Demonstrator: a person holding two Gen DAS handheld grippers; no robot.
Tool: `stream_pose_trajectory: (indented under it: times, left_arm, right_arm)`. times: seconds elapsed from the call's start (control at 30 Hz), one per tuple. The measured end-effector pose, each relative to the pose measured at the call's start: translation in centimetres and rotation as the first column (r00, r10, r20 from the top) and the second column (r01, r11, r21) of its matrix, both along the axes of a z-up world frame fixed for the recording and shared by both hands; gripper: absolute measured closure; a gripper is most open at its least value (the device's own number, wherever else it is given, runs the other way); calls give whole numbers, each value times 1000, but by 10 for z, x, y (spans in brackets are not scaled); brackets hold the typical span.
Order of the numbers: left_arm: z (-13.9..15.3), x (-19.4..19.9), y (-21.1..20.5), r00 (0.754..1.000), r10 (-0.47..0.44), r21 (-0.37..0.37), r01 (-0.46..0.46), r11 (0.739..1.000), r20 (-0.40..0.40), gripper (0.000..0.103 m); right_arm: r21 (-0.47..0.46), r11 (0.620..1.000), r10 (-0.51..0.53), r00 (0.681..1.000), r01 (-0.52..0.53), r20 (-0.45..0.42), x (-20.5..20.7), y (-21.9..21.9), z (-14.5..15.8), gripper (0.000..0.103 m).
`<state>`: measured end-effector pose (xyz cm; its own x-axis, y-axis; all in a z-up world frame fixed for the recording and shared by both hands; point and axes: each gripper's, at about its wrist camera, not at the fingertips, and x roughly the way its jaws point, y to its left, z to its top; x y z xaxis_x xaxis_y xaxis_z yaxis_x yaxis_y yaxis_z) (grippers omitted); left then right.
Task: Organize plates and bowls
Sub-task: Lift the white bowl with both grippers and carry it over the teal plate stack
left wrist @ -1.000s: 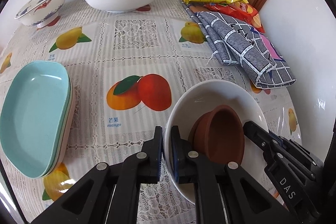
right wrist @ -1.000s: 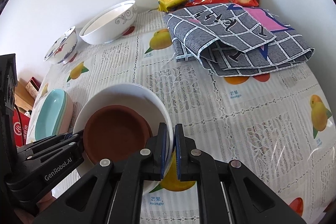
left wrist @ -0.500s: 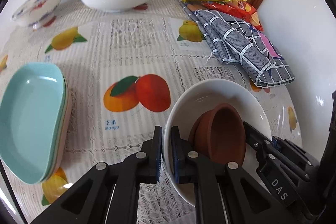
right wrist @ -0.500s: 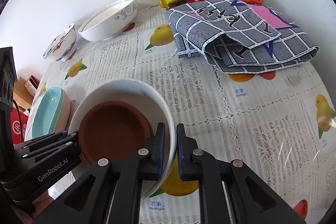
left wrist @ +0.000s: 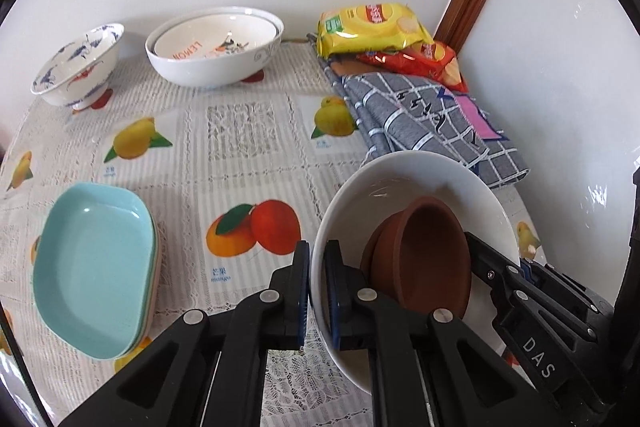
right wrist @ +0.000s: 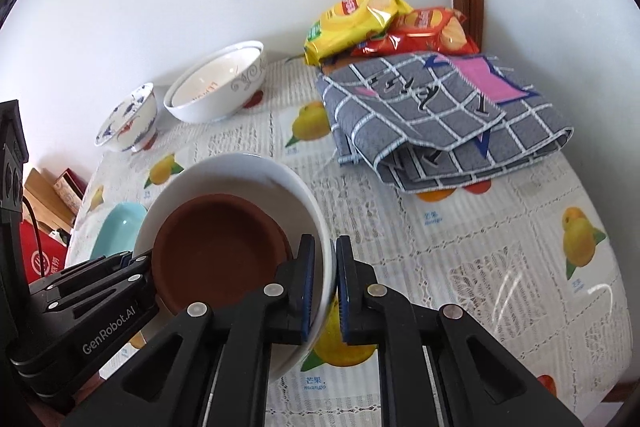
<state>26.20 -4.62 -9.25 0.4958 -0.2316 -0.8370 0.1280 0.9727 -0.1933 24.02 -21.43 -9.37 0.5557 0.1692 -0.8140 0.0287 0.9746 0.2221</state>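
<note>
Here, white bowl (left wrist: 404, 175) tilted, mouth toward right gripper (right wrist: 322, 287).

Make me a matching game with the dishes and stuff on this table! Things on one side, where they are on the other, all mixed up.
Things:
1. brown bowl
2. yellow chip bag
3. blue-patterned bowl
4. turquoise dish

Places:
A. on top of a stack of dishes at the left of the table
B. inside the white bowl that both grippers hold
C. on the red chip bag by the wall
D. next to the big white bowls by the wall

Pairs: 1-B, 2-C, 3-D, 4-A
</note>
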Motion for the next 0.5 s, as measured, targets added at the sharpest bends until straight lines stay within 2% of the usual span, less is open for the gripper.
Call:
stream_pose_trajectory:
  times: [0.5]
  left_arm:
    - [40,-8,21,997,33,-2,-33,999,66,95]
  right_arm:
    - [10,1000,15,997,-16,80,-1,19,44,93]
